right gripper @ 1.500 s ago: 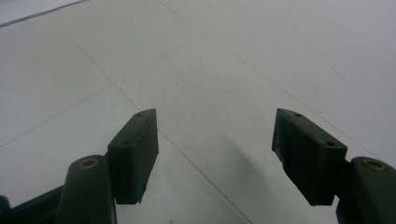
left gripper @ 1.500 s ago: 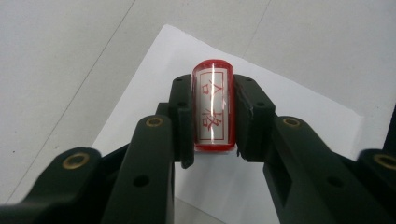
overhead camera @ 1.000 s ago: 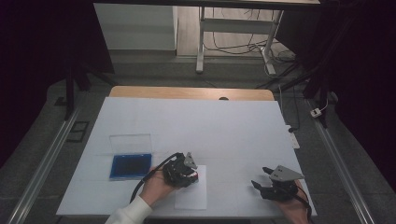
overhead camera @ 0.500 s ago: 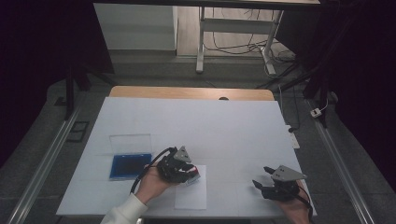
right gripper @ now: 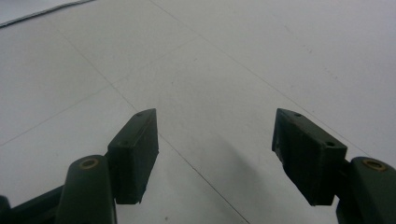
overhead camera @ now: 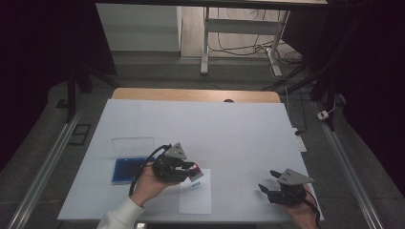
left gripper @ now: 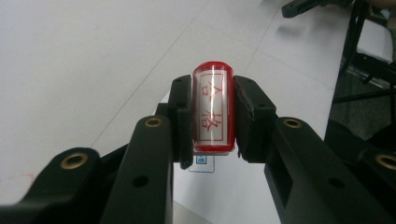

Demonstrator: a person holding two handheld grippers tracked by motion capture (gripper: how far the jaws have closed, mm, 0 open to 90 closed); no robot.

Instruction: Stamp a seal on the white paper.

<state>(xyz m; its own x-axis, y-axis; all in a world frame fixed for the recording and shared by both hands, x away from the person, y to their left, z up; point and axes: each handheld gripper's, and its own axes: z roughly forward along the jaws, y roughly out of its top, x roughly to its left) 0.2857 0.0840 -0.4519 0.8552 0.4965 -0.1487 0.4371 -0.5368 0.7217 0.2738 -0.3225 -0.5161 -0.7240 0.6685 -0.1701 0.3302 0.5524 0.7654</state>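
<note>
A red cylinder stamp (left gripper: 212,112) with red characters on its clear face is clamped between the jaws of my left gripper (left gripper: 212,93). In the high view this left gripper (overhead camera: 193,171) hovers by the top edge of a white paper sheet (overhead camera: 196,198), with the stamp (overhead camera: 196,172) sticking out to the right. A small bluish mark (overhead camera: 195,186) shows on the sheet just under the stamp. My right gripper (overhead camera: 266,180) rests near the table's front right. Its jaws (right gripper: 215,140) stand wide apart with nothing between them.
A blue ink pad (overhead camera: 125,170) lies left of the left hand, with a clear lid (overhead camera: 133,144) just behind it. The white table top (overhead camera: 229,129) stretches away behind both grippers. A dark floor and a table frame lie beyond it.
The left gripper has lifted with the stamp and shifted left and back from over the paper. The right gripper has stayed where it was.
</note>
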